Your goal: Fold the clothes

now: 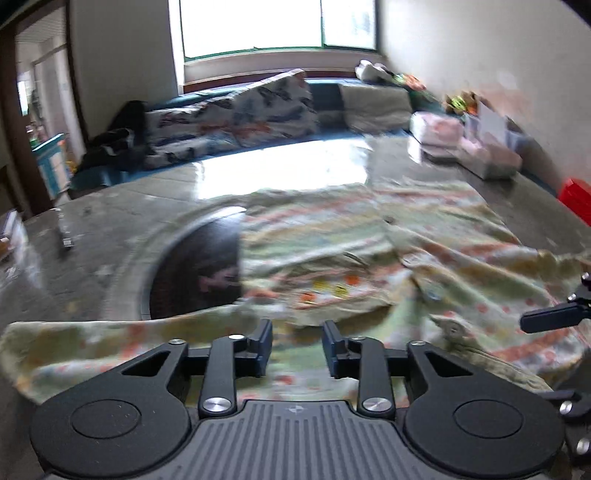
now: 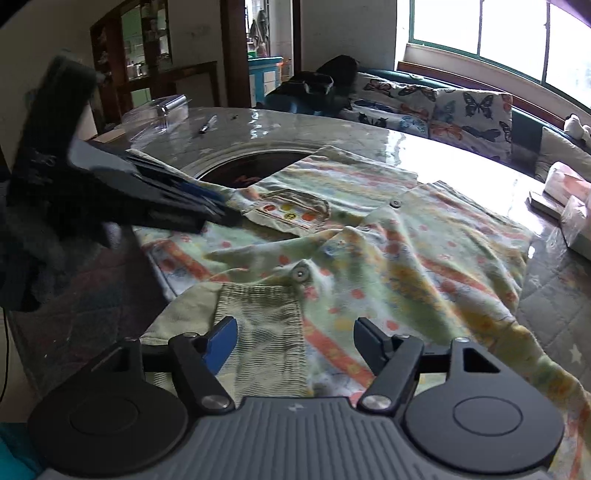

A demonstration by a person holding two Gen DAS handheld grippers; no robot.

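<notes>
Lying spread across the glossy grey table (image 2: 388, 147) is a small pale green garment (image 2: 388, 240) printed with orange and yellow bands; in the right wrist view it fills the centre and right of the frame, rumpled, with a ribbed collar (image 2: 258, 317) at lower centre and a snap button (image 2: 301, 274) just above it. A patch pocket (image 2: 291, 210) with coloured dots sits toward the upper left of the cloth. Part of the garment overlaps a dark round inset (image 2: 251, 168) in the table.

The right gripper (image 2: 293, 339) sits at the bottom of its view, jaws standing apart over the collar, the fabric lying between them without the pads pressing on it.

The left gripper (image 1: 297, 345) appears at the bottom of its own blurred view, jaws part-way apart over a strip of the cloth; I cannot tell whether they pinch it. In the right wrist view it reaches in from the left, its tips at the garment's edge beside the pocket.

A pen (image 2: 207, 124) lies at the upper left of the table, and butterfly-print cushions (image 2: 469, 110) line the bench (image 2: 526, 127) under the window (image 2: 498, 33).
</notes>
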